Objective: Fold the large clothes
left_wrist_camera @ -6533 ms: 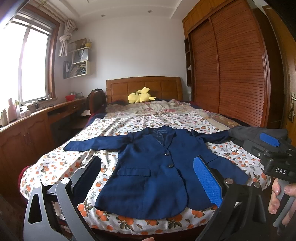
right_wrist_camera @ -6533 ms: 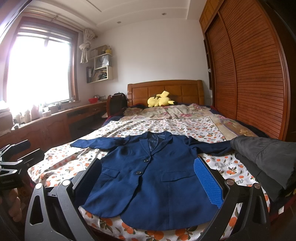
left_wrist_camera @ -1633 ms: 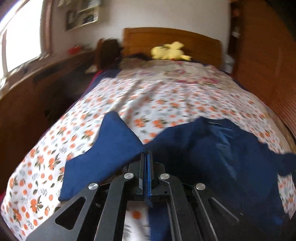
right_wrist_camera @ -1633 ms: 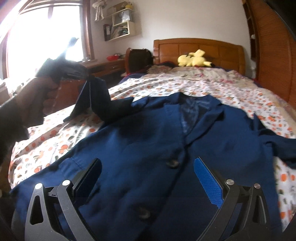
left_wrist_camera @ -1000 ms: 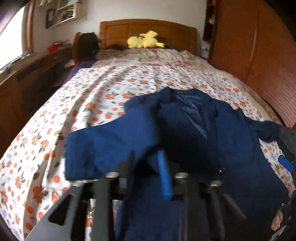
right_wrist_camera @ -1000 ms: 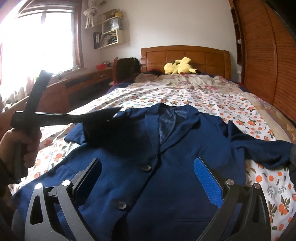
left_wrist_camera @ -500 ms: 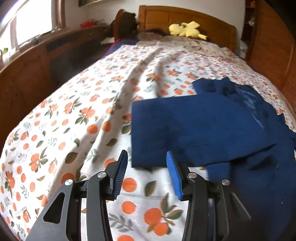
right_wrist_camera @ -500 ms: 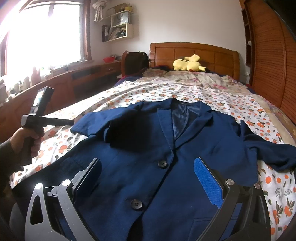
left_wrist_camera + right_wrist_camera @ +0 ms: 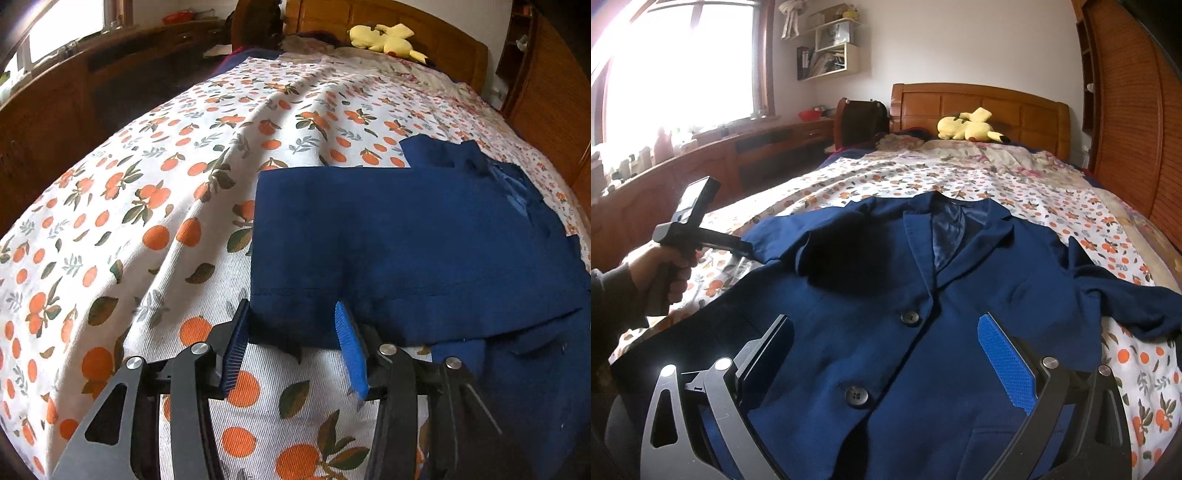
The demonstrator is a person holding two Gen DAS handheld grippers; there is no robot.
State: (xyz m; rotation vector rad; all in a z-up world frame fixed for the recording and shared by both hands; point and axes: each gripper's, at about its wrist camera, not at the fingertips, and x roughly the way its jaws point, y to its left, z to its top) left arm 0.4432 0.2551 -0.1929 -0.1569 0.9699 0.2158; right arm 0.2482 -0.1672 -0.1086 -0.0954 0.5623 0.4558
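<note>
A navy blue blazer (image 9: 923, 302) lies face up on the bed, front buttoned. Its left sleeve (image 9: 388, 240) is folded in across the chest, the cuff end pointing toward the bed's left side. My left gripper (image 9: 291, 343) is open at the sleeve's near edge, low over the sheet, holding nothing; it also shows in the right wrist view (image 9: 738, 247) at the folded sleeve's end. My right gripper (image 9: 886, 365) is open and empty, hovering over the blazer's lower front near the buttons. The right sleeve (image 9: 1126, 299) lies spread out to the right.
The bed has an orange-print sheet (image 9: 147, 184) and a wooden headboard (image 9: 979, 107). A yellow plush toy (image 9: 967, 129) lies by the pillows. A wooden counter (image 9: 701, 162) runs under the window on the left. A wooden wardrobe (image 9: 1126, 110) stands on the right.
My left gripper carried the left sleeve over the blazer, laid it folded across the chest and opened, letting it go. It now sits at the sleeve's edge. My right gripper stayed open over the blazer.
</note>
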